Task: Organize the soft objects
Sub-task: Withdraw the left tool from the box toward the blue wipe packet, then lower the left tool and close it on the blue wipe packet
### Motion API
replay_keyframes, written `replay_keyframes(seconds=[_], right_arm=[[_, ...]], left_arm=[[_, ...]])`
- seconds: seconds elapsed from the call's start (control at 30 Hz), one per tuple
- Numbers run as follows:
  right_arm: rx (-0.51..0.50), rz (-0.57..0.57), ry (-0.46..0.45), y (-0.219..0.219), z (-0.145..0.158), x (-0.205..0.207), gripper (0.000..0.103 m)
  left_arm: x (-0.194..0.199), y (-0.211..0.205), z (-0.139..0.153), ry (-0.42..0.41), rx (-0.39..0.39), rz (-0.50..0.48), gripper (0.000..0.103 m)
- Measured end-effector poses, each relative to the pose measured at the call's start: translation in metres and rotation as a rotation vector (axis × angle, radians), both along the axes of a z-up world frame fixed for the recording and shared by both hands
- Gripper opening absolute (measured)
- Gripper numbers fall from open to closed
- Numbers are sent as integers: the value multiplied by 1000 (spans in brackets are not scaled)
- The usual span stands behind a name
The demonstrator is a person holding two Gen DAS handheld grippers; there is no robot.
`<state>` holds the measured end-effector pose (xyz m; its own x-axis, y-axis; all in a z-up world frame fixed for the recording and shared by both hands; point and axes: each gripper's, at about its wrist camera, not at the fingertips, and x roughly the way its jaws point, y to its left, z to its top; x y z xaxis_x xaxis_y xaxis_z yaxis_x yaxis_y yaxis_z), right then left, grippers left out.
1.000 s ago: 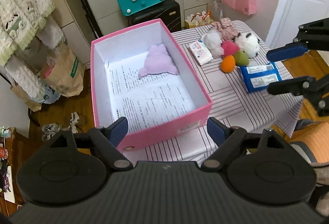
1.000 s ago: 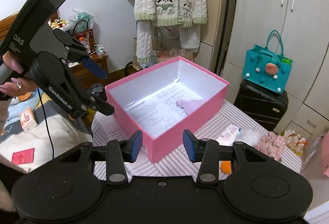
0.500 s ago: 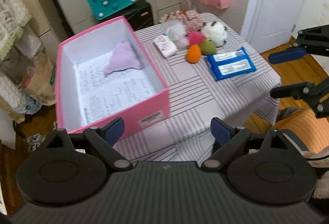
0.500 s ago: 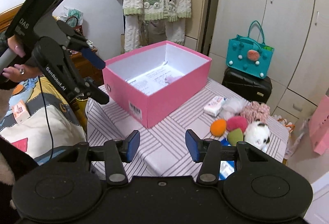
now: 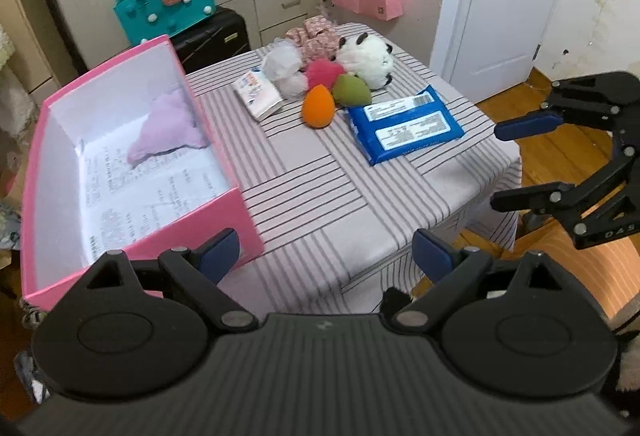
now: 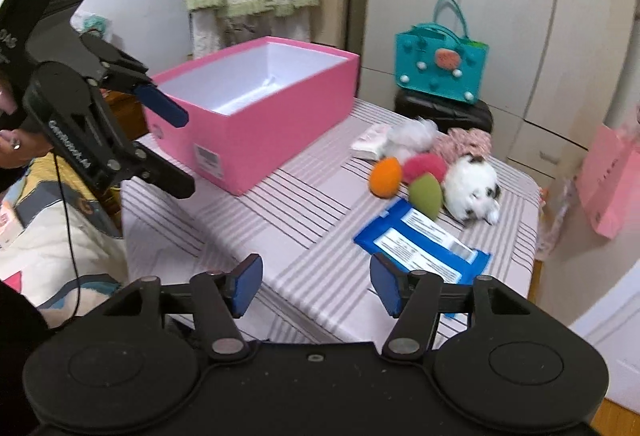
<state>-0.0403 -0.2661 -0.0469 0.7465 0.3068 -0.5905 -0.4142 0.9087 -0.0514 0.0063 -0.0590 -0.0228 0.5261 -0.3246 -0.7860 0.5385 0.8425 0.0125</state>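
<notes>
While both jaws have just been opening on nothing, the right hand-held gripper [image 6: 316,286] should straddle the blue packet [image 6: 420,244]; the left hand-held gripper [image 5: 326,252] waits spread.

Hidden and cut-off parts

The pink box [image 6: 256,123] floor is hidden by its near wall in the right wrist view; the blue wipes pack [image 6: 424,244] is partly covered; the hand [image 6: 10,145] is cut off.

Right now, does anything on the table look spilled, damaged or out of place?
Nothing looks spilled or damaged. The pink box hangs slightly over the table's near edge, with one lilac soft item inside; the other soft things remain clustered across the table.
</notes>
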Motion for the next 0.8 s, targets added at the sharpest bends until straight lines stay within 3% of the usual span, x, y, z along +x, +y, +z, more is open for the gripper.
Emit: replay_keyframes(seconds=[0.27, 0.53, 0.8], right_arm=[[29, -84, -22, -27, -22, 18, 69], [36, -132, -57, -50, -42, 38, 79], [127, -169, -120, -81, -68, 62, 79]], left_arm=[[14, -26, -11, -35, -58, -50, 94], [44, -46, -33, -15, -125, -36, 94], [62, -67, -48, -2, -159, -45, 94]])
